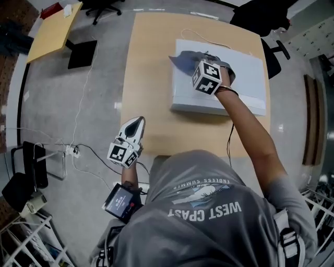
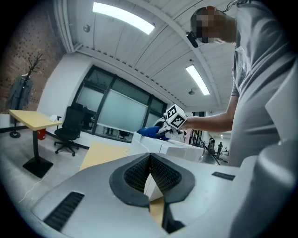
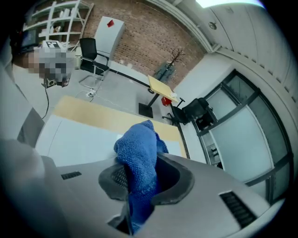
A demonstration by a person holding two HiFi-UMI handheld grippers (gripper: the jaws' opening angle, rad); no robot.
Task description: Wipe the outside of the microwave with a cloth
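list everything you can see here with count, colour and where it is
microwave: one, white, on the big table
cloth: one, blue, on top of the microwave, pinched in the right gripper
big table: one, light wood, centre
small table: one, light wood, far left
office chair: one, black, beyond the small table
cable: one, white, on the floor to the left
left gripper: one, grey, fingers shut and empty, by the big table's left edge
right gripper: one, grey, over the microwave
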